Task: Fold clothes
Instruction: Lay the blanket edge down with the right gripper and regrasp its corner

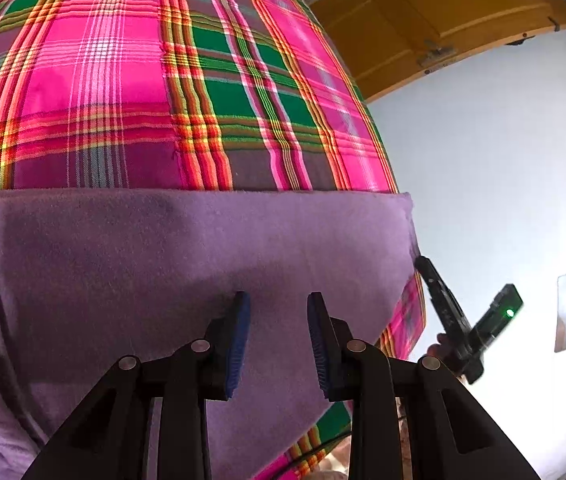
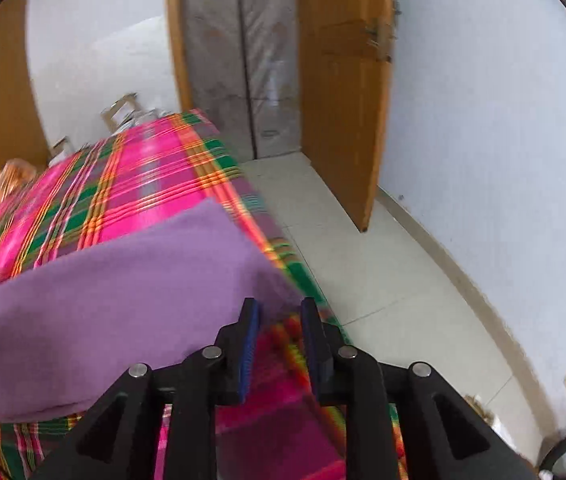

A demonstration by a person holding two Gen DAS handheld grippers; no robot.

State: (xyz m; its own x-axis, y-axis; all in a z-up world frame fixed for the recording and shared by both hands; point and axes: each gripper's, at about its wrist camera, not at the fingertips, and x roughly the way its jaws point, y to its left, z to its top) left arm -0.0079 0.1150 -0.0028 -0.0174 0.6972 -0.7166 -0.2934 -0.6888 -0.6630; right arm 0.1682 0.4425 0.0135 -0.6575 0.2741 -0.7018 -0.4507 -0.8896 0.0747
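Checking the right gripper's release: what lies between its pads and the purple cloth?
Nothing. In the right wrist view the right gripper stands open over the plaid sheet, with the purple cloth beside its left pad.

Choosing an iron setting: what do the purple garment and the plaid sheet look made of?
Purple garment: probably fleece or brushed knit, matte with a fuzzy nap. Plaid sheet: likely thin woven cotton or a blend, with a slight sheen and visible woven stripes.
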